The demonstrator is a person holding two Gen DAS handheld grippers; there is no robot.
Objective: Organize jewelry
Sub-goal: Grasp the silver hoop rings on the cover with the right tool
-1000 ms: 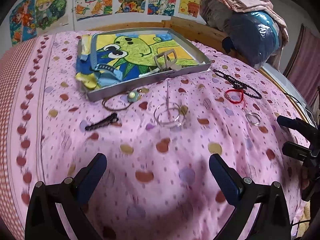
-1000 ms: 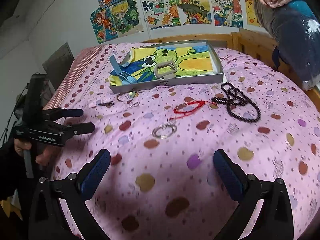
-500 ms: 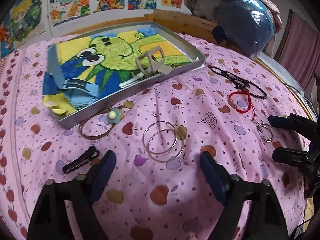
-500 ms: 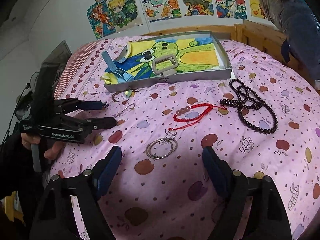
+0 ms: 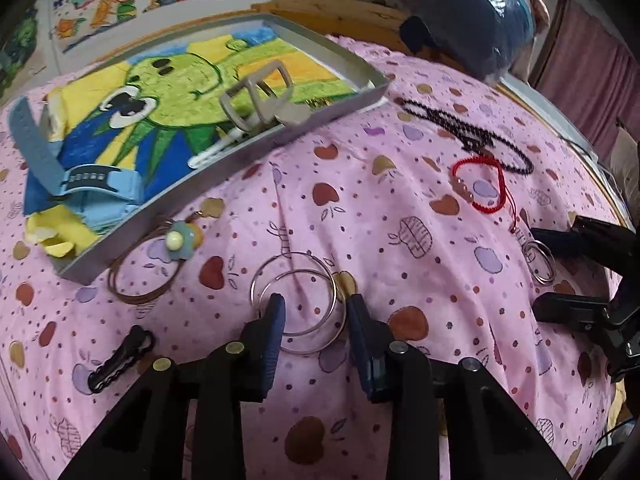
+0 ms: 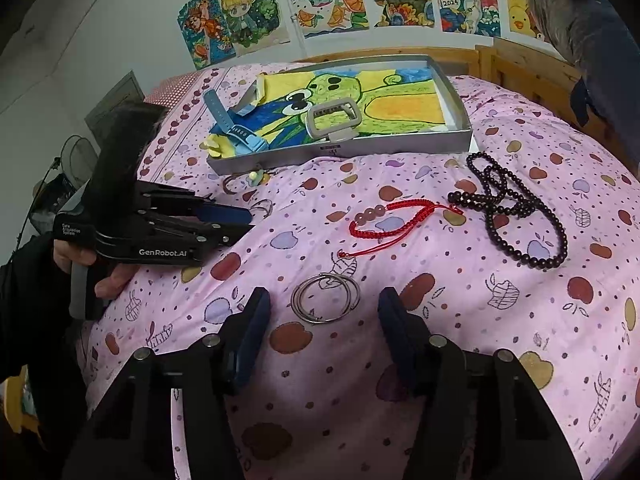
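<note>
a pink bedspread [image 6: 440,352] dotted with apples covers a bed under a wall of children's drawings [image 6: 320,4], with a wooden headboard behind. at the far side lies a grey tray [image 6: 360,150] lined with a green cartoon picture, holding a blue watch [image 6: 236,132] and a grey buckle [image 6: 334,120]. the left gripper [image 5: 316,312] is lowered to the cover, tilted down, its blue-padded fingers partly spread and set either side of a pair of large silver hoops [image 5: 298,300]; the left pad touches the rim, the right pad stands just beside it, and the hoops lie flat, not pinched. in the right wrist view a hand [image 6: 108,276] in a dark sleeve grips that tool's handle from the left, the tool held nearly level above the cover. the right gripper [image 6: 324,312] hovers low with fingers spread wide around a smaller pair of silver rings [image 6: 326,298], apart from both pads. just beyond the rings lies a red cord bracelet [image 6: 394,218], and to its right a string of dark beads [image 6: 516,212], touching the cord's end. near the tray's front edge rest a brown hair tie with a pale flower [image 5: 152,264] and, nearer the left tool, a black hair clip [image 5: 120,358].
</note>
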